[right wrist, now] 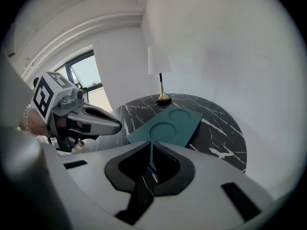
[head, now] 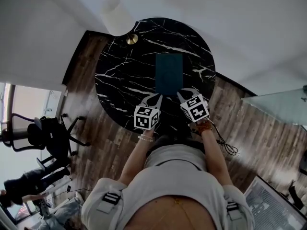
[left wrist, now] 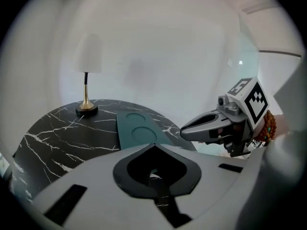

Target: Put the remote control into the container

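Note:
A dark teal tray [head: 169, 73] with two round hollows [left wrist: 136, 131] lies on the round black marble table [head: 120, 75]; it also shows in the right gripper view [right wrist: 168, 126]. No remote control appears in any view. My left gripper [head: 158, 97] hovers just short of the tray's near left corner, jaws shut with nothing in them [left wrist: 154, 145]. My right gripper [head: 180, 94] hangs by the tray's near right corner, jaws together and empty [right wrist: 151, 143]. Each gripper shows in the other's view: the right gripper [left wrist: 187, 127] and the left gripper [right wrist: 117, 124].
A lamp with a white shade [head: 117, 16] and brass base [head: 132, 39] stands at the table's far left edge. An office chair [head: 48, 133] and a person [head: 29, 181] are on the wooden floor at left. A cable [head: 228, 146] lies at right.

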